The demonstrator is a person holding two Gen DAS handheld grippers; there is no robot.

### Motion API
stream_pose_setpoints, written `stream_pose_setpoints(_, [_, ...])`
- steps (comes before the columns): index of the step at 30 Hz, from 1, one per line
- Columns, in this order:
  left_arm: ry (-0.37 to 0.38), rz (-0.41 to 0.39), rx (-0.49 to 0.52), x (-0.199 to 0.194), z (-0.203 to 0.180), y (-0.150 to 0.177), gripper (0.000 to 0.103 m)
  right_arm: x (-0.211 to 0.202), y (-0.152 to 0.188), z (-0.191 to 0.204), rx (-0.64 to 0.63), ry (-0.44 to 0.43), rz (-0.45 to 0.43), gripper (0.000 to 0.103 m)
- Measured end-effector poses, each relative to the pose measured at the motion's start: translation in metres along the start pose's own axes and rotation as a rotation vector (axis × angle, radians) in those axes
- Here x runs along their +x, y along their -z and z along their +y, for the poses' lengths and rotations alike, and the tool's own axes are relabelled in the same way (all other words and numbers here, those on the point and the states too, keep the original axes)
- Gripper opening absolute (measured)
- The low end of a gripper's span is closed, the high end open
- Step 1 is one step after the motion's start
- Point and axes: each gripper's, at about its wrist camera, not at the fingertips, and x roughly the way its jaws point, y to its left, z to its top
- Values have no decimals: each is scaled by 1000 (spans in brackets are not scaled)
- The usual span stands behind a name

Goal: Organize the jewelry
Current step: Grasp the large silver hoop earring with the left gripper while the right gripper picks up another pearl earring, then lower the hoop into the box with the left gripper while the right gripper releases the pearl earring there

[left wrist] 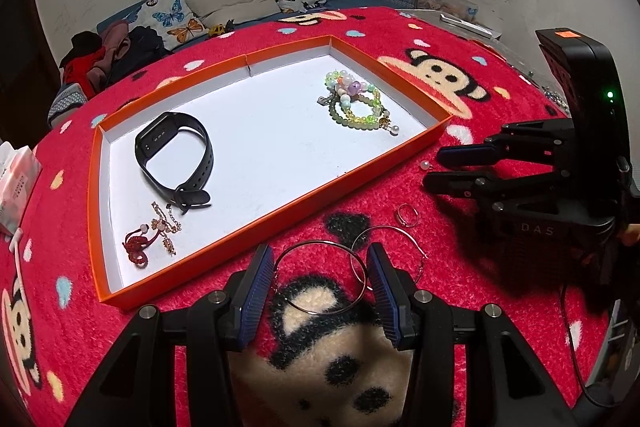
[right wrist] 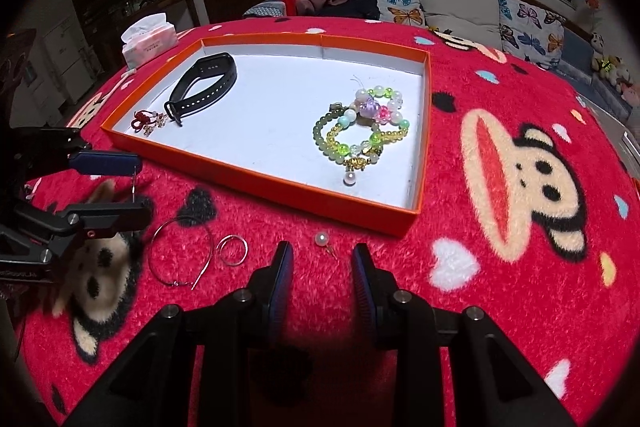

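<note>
Left wrist view: left tongs (left wrist: 318,277) pinch a large hoop earring (left wrist: 320,279) across its width; thin springy wire, light, so grip gently. Right tongs (right wrist: 322,267) are spread and empty, just short of the pearl stud (right wrist: 322,238) on the red blanket (right wrist: 500,307), beside the orange tray (right wrist: 256,169).

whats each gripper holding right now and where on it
The left gripper appears to pinch one hoop earring across its width, a pad on each side of the wire. The right gripper holds nothing; its jaws stand open.
</note>
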Motion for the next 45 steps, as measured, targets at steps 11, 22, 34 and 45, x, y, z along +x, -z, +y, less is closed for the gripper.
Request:
stream_pose_setpoints(11, [-7,2,-6,1,4,0,51,7,-5,4,-48,10,-16,30])
stream_pose_setpoints(22, [-14,-2,-13,-3,8,2,51,5,-5,9,-86,18,-23,10])
stream_pose_setpoints(34, [-43,-54,-49,-32,29,-11,51,-28,-17,12,-61,-40,-96,10])
stream_pose_setpoints(45, [-63,-52,-82,-7,57,-61,51,-6,-47,-6,-12,-11,-117,10])
